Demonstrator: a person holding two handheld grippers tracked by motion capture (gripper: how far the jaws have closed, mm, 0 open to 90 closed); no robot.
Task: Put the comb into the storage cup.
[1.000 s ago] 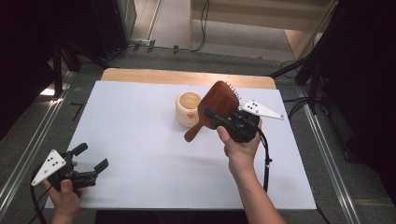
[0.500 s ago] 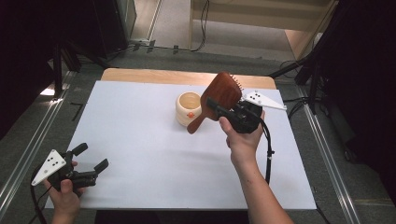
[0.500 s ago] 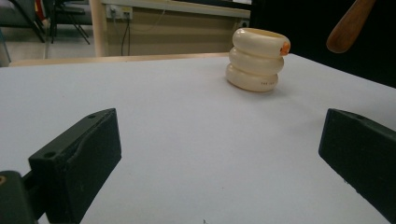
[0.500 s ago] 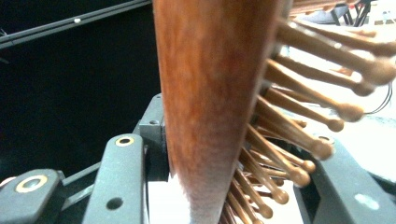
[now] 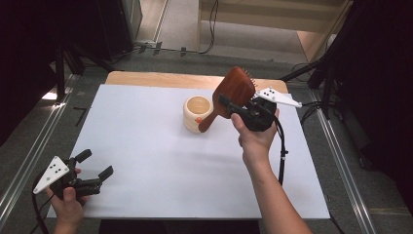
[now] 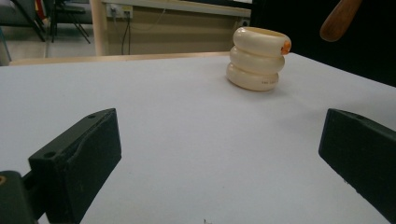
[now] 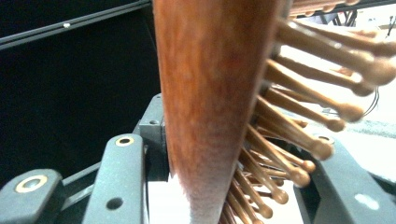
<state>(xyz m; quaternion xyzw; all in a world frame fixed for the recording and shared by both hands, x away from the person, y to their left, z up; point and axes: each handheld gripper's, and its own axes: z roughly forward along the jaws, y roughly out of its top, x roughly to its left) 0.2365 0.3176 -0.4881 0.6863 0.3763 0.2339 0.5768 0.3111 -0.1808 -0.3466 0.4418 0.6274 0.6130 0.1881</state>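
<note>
My right gripper (image 5: pixel 229 105) is shut on a brown wooden hairbrush (image 5: pixel 234 90), held in the air above the table's far right part, its handle end (image 5: pixel 204 126) slanting down beside a cream ribbed holder (image 5: pixel 197 113). In the right gripper view the hairbrush (image 7: pixel 210 107) stands close between the jaws, its wooden bristles (image 7: pixel 303 93) pointing right. The left gripper (image 5: pixel 95 165) rests open near the table's front left corner with nothing between its fingers. In the left gripper view the cream holder (image 6: pixel 258 58) stands far ahead, with the brush handle end (image 6: pixel 340 19) hanging above it to the right.
A white sheet (image 5: pixel 146 146) covers the wooden table (image 5: pixel 146 78). Metal rails (image 5: pixel 29 151) run along both sides on the floor. Cables (image 5: pixel 282 156) trail from the right gripper. Dark stands and a cabinet lie beyond the far edge.
The right gripper has lifted the hairbrush and carried it a little to the right, tilting it more upright. The left gripper has stayed where it was.
</note>
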